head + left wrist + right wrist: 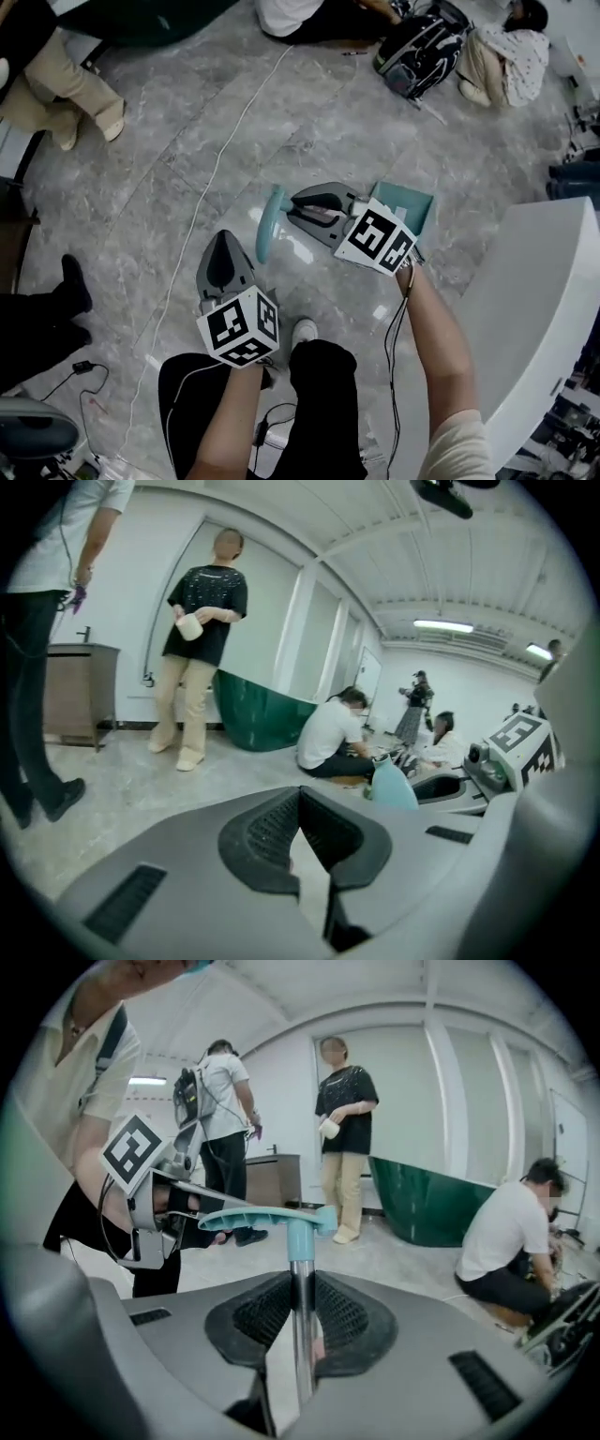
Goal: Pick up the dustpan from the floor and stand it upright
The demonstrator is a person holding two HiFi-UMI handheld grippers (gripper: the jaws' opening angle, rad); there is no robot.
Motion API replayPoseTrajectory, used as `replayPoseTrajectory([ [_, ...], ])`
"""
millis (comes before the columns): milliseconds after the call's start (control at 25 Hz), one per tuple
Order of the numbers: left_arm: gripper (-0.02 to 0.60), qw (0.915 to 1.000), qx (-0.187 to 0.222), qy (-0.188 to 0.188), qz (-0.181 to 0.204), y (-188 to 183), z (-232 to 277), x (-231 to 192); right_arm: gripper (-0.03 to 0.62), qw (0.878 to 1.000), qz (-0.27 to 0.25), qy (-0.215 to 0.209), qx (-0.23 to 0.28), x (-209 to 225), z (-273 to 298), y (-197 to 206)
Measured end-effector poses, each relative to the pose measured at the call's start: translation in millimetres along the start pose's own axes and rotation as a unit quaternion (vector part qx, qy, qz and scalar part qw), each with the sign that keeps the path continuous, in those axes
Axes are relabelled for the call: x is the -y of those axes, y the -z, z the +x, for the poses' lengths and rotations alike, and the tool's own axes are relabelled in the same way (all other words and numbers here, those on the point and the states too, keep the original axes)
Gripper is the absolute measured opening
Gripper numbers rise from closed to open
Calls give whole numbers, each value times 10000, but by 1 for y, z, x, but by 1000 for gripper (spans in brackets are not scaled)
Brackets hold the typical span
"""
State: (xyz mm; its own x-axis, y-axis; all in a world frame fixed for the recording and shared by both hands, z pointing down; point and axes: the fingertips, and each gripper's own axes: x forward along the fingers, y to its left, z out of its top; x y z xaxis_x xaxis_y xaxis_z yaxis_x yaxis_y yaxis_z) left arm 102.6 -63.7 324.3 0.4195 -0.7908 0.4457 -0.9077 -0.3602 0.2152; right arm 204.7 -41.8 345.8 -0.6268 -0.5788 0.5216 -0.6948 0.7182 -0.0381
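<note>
The dustpan has a teal pan (410, 204), a metal pole (301, 1335) and a teal grip (268, 225). It hangs off the grey marble floor in my right gripper (300, 208), which is shut on the pole just below the grip (267, 1215). In the right gripper view the pole runs up between the ribbed pads (342, 1316). My left gripper (225, 246) is to the left and nearer me, apart from the dustpan. Its jaws meet at the tips with nothing between them (300, 799). The left gripper view shows the teal grip (392, 785) beside my right gripper (506, 752).
A white curved counter (534, 300) stands close on the right. A white cable (202, 206) runs over the floor. People sit by a black backpack (422, 42) at the far side; others stand at the left. A green tub (258, 710) and a brown cabinet (80, 691) line the wall.
</note>
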Motion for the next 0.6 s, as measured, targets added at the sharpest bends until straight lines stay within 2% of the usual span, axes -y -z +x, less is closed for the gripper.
replayPoseTrajectory([
  [80, 8, 9973, 144, 705, 162, -21, -2, 54, 90, 9992, 75, 383, 117, 9, -46, -2],
  [160, 8, 9896, 249, 1337, 466, -40, -2, 107, 87, 9947, 272, 936, 317, 21, -93, 2],
  [240, 8, 9802, 270, 1807, 763, -49, -5, 156, 87, 9845, 572, 1560, 570, 32, -142, 12],
  [440, 8, 9631, 208, 2381, 1235, -34, -34, 243, 87, 9551, 1069, 2545, 1082, 28, -244, 48],
  [600, 8, 9437, -138, 2882, 1616, 1, -66, 278, 87, 9226, 1451, 3322, 1321, 3, -292, 67],
])
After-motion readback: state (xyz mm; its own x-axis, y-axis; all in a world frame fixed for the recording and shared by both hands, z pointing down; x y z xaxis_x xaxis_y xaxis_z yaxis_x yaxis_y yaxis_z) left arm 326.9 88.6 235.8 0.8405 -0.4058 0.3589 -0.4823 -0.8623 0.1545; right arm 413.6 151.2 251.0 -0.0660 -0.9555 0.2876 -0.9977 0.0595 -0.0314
